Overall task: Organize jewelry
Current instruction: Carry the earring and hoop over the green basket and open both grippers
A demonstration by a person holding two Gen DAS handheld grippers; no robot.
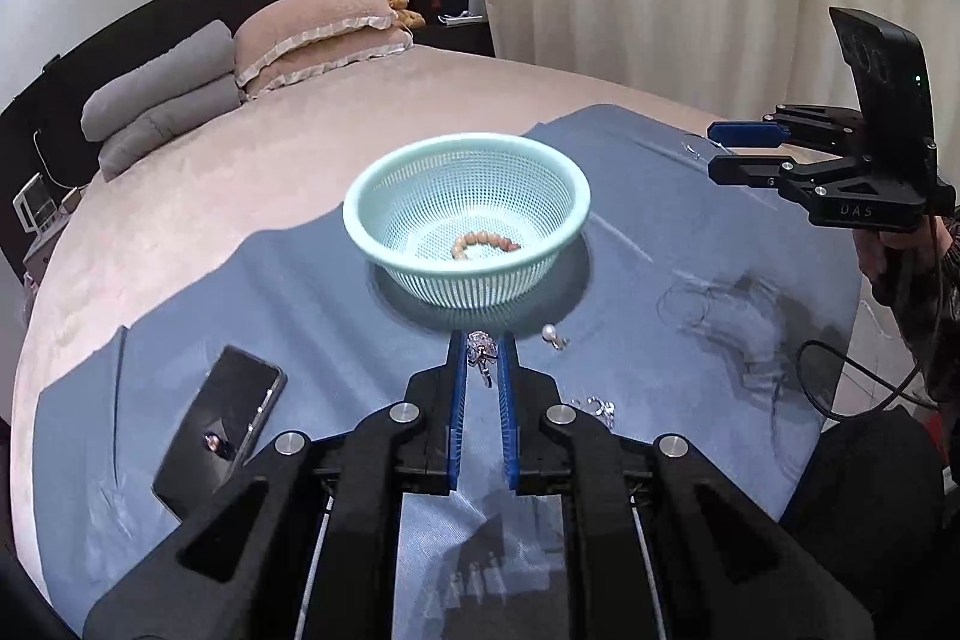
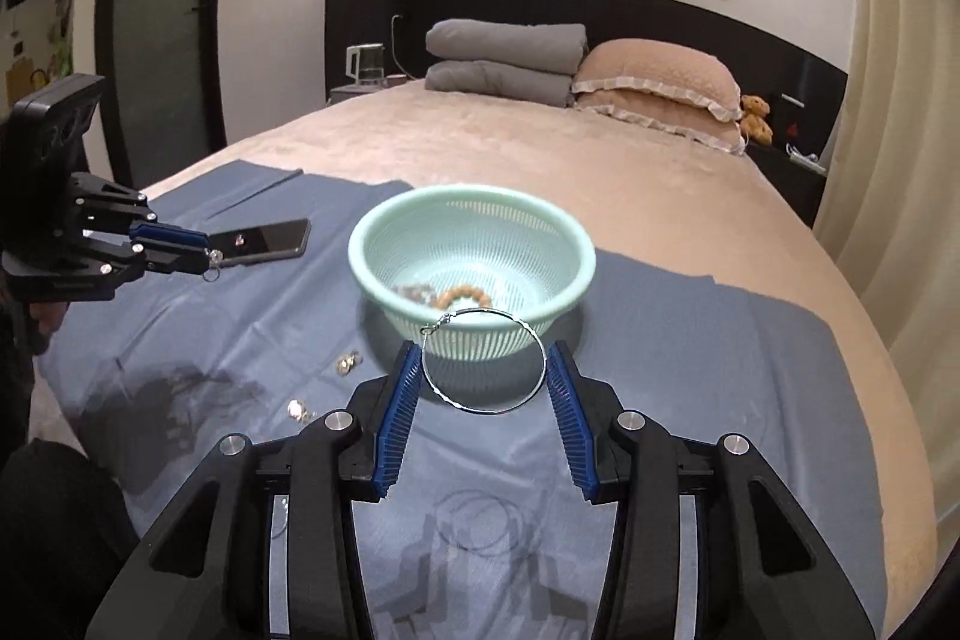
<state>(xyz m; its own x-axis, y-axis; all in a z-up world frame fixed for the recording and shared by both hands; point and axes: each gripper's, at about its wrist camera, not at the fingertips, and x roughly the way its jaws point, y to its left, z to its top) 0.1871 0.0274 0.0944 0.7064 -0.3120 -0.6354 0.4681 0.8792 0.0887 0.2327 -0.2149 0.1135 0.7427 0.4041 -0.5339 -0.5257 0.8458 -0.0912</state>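
A mint-green mesh basket [image 1: 360, 205] [image 2: 576, 244] stands on a blue cloth on the bed; a beaded bracelet [image 1: 483, 242] [image 2: 462, 293] lies inside. My left gripper [image 1: 482, 349] is shut on a small silver earring [image 1: 482, 353], held above the cloth in front of the basket; it also shows in the right wrist view [image 2: 207, 261]. My right gripper [image 2: 484, 361] is shut on a large silver hoop earring [image 2: 485, 363], held between the pads just short of the basket. It shows in the left wrist view [image 1: 714, 151] at far right.
A black phone [image 1: 222, 421] [image 2: 264, 238] lies on the cloth at left. Loose pieces lie on the blue cloth [image 1: 630, 196]: a pearl earring [image 1: 553, 335], silver bits [image 1: 597, 407] [image 2: 348, 363] [image 2: 298, 409]. Pillows and a headboard stand at the back, curtains at right.
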